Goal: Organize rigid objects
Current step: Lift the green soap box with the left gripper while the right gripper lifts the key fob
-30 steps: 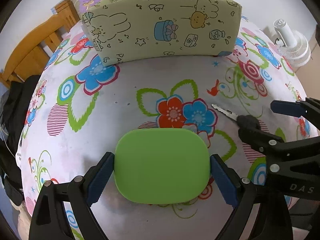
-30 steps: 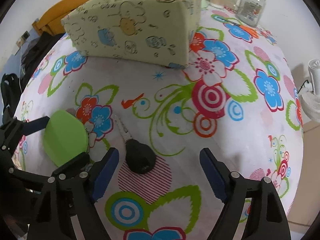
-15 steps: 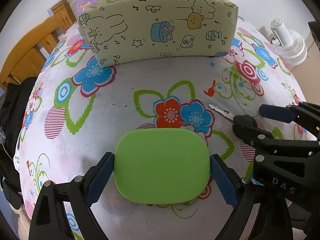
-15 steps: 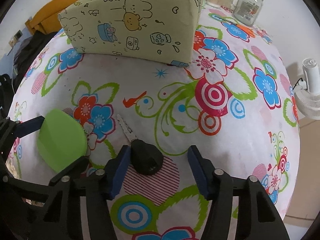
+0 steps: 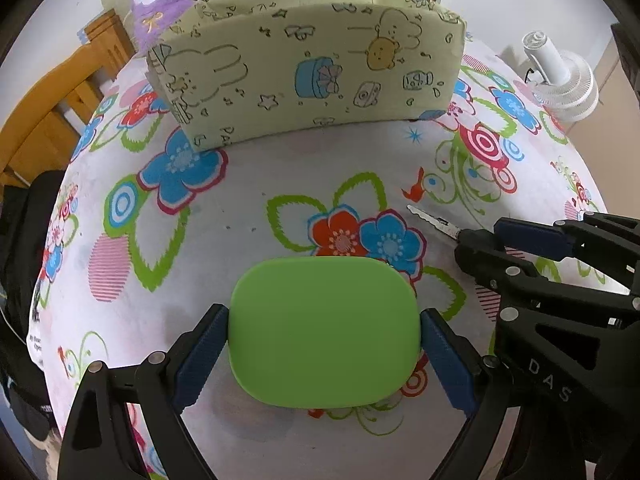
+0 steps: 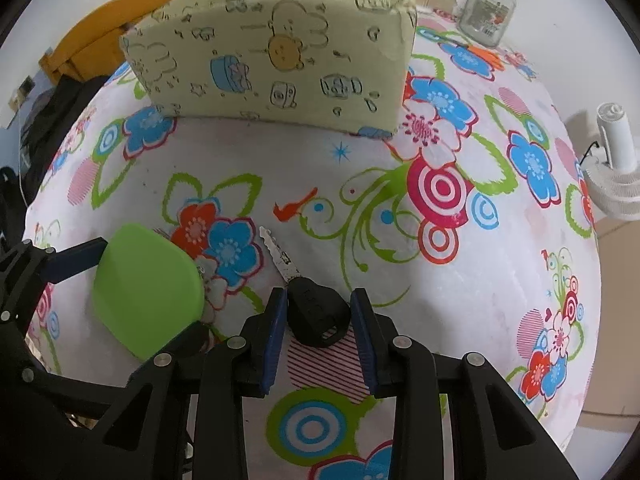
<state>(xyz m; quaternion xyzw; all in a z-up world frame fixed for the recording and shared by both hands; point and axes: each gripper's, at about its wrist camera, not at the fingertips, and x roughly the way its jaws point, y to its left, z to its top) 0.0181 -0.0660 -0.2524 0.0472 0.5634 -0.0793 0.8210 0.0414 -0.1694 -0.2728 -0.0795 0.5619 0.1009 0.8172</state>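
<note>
- Flower-printed cloth [image 5: 248, 216] covers the table [image 6: 460, 280] in front of you, and it lies mostly bare between the near items and the far box.
- Your left hand-held gripper [image 5: 324, 344] is clamped on a flat green rounded lid [image 5: 324, 332]; its blue pads [image 5: 202, 354] press the lid's left and right edges, near the table's near side.
- Your right hand-held gripper [image 6: 320, 320] has its jaws pressed together on the black head of a key [image 6: 316, 314]; the pads [image 6: 276, 332] touch both sides of the head.
- The key's toothed metal blade points away from you and to the left, lying over the cloth just right of the red and blue flower print.
- The two grippers sit close together: in the left view the right one's black frame fills the lower right, just beside the lid's right edge.
- A cream cartoon-printed box [image 5: 312, 76] stands across the far side, well apart from both grippers, with open cloth in between.
- Beyond it you have a purple plush toy [image 5: 160, 4] at far left and a glass jar with a green lid [image 6: 488, 8] at far right.
- To your right the table edge drops off, with a white fan [image 5: 560, 80] past it; to your left a wooden chair [image 5: 48, 116] stands by the edge.
</note>
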